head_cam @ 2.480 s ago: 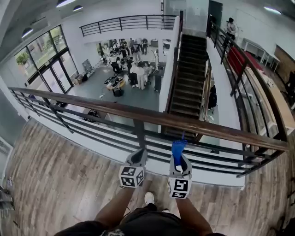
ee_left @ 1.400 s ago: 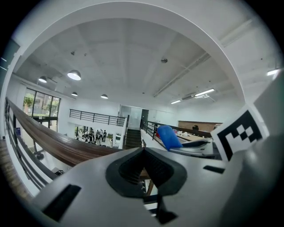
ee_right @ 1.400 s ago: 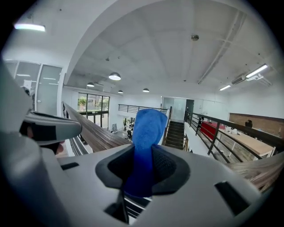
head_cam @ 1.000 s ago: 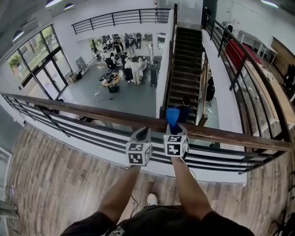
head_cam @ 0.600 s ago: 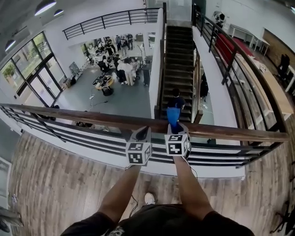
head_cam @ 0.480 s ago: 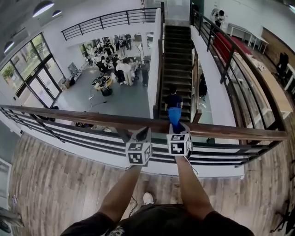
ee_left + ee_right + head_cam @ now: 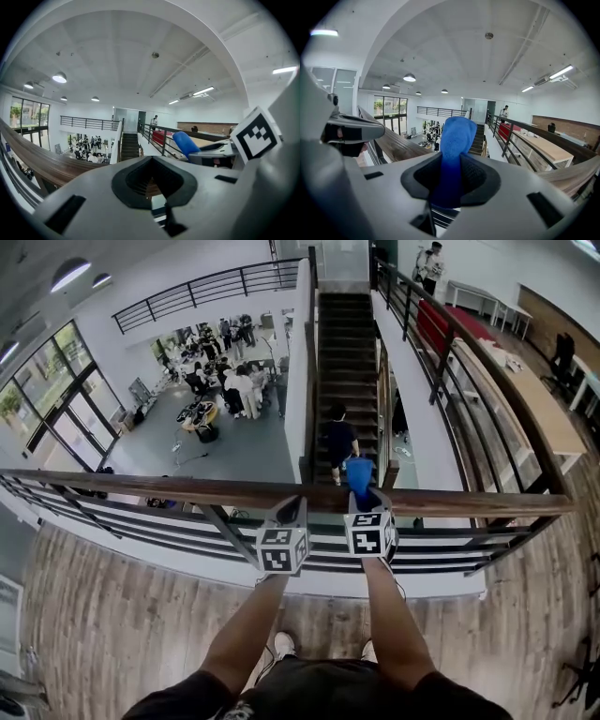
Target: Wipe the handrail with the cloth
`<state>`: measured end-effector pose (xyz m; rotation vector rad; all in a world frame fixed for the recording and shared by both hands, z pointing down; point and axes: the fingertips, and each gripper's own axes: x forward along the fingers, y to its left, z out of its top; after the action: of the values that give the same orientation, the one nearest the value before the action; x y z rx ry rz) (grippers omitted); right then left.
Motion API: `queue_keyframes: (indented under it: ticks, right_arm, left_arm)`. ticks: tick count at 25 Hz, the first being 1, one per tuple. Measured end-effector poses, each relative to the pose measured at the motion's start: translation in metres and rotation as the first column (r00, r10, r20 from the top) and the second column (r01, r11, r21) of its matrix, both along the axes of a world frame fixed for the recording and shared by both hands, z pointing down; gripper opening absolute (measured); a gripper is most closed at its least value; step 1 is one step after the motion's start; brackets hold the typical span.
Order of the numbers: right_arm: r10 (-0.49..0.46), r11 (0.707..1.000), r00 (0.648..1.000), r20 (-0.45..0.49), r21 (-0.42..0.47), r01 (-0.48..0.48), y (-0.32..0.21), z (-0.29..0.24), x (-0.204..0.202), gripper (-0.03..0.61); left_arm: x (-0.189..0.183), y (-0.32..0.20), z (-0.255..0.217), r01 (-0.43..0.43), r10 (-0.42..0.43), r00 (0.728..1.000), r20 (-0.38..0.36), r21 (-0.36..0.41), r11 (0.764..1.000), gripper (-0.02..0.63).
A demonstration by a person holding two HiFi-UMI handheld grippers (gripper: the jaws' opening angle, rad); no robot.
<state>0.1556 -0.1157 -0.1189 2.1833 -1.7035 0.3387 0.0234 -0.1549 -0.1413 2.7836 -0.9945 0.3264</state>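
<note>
A brown wooden handrail (image 7: 141, 486) runs left to right across the head view, on black metal bars. My right gripper (image 7: 362, 504) is at the rail's top and shut on a blue cloth (image 7: 359, 474), which sticks up past the rail's far edge. In the right gripper view the cloth (image 7: 457, 140) stands upright between the pads of the right gripper (image 7: 452, 183), with the handrail (image 7: 396, 146) to its left. My left gripper (image 7: 292, 508) is close on the left at the same rail, shut and holding nothing. The left gripper view shows the handrail (image 7: 33, 160) and the cloth (image 7: 186, 143).
Beyond the rail is a drop to a lower hall where several people (image 7: 230, 381) stand. A staircase (image 7: 342, 352) has a person (image 7: 337, 442) on it. A second railing (image 7: 469, 381) runs along the right side. I stand on wood-plank floor (image 7: 112, 615).
Both grippers rose from below the rail to its top, the cloth going up with the right one. In the last half second they have barely moved, and the person on the stairs shifted.
</note>
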Motion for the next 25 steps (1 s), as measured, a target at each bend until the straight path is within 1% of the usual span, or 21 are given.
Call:
queue_keyframes:
  ticks: [3, 8, 13, 16, 18, 21, 23, 25]
  right_arm:
    - [0.006, 1.000, 1.000, 0.005, 0.001, -0.006, 0.019, 0.001, 0.032, 0.109]
    - [0.028, 1.000, 0.999, -0.017, -0.013, -0.028, 0.061, 0.004, 0.097, 0.109]
    - [0.043, 0.999, 0.999, -0.027, 0.004, -0.043, 0.093, -0.001, 0.158, 0.109]
    - [0.055, 0.998, 0.998, -0.042, -0.009, -0.055, 0.119, 0.005, 0.198, 0.109]
    - [0.079, 0.997, 0.996, -0.045, -0.020, -0.080, 0.137, 0.004, 0.226, 0.109]
    - [0.140, 0.990, 0.989, -0.046, -0.007, -0.141, 0.168, 0.005, 0.273, 0.109]
    - [0.171, 0.985, 0.984, -0.040, 0.002, -0.171, 0.184, 0.005, 0.300, 0.109]
    - [0.199, 0.980, 0.979, -0.038, 0.004, -0.199, 0.198, 0.005, 0.327, 0.109]
  left_arm:
    - [0.038, 0.019, -0.001, -0.016, 0.016, 1.000, 0.001, -0.002, 1.000, 0.003]
    - [0.108, 0.059, 0.004, -0.051, 0.051, 0.999, 0.015, -0.007, 0.999, 0.003]
    - [0.168, 0.098, -0.006, -0.095, 0.095, 0.995, 0.013, 0.019, 0.995, 0.003]
    - [0.205, 0.125, -0.002, -0.113, 0.112, 0.994, 0.011, 0.021, 0.993, 0.003]
    - [0.226, 0.138, -0.004, -0.117, 0.117, 0.993, 0.005, 0.010, 0.993, 0.003]
    - [0.260, 0.159, -0.005, -0.142, 0.142, 0.990, 0.001, 0.001, 0.990, 0.003]
    - [0.281, 0.171, -0.004, -0.160, 0.160, 0.987, 0.015, -0.002, 0.987, 0.003]
    - [0.303, 0.179, -0.001, -0.171, 0.171, 0.984, 0.045, -0.009, 0.985, 0.003]
